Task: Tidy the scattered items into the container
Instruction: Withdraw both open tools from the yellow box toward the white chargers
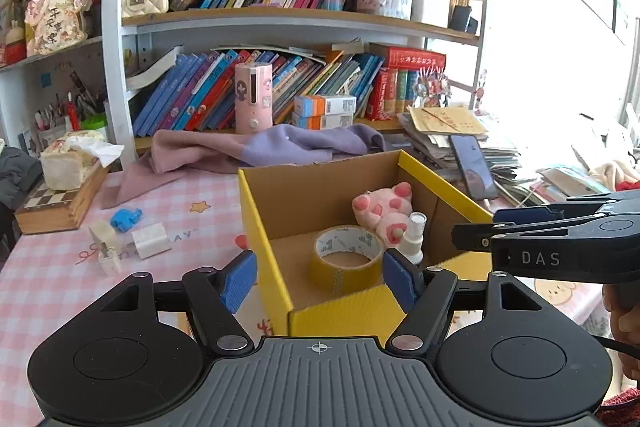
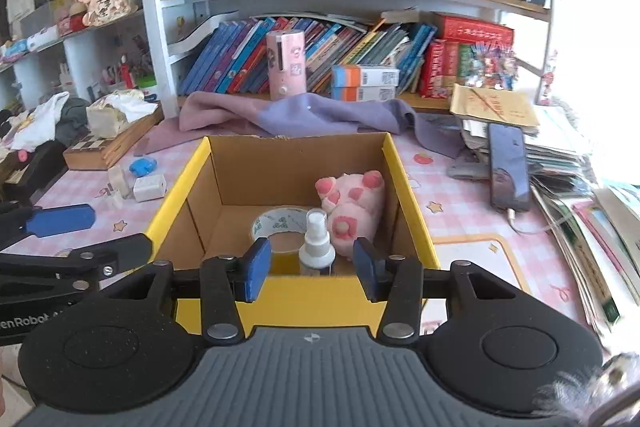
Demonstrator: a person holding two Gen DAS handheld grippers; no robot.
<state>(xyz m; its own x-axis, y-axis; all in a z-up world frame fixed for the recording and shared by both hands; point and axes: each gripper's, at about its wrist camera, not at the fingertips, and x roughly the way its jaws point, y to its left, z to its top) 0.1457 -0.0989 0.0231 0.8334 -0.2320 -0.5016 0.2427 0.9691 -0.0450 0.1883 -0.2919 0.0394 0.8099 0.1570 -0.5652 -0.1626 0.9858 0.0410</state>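
Since the yellow box point(image 2: 404, 187) sits open-topped at frame centre on the table point(image 1: 48, 279), we drop things straight in: plush pig point(image 2: 352, 203) slumped against its right wall, feet toward us; tape roll point(image 1: 346, 259) flat, hole upward; spray bottle point(image 2: 316, 247) upright, nozzle up. Small white and blue toys point(image 1: 128, 235) wait left. Our left claw point(image 1: 320, 279) and right claw point(image 2: 312, 267) both gape empty

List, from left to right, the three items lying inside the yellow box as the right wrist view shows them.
Tape roll → spray bottle → pink plush toy, all inside the yellow box.
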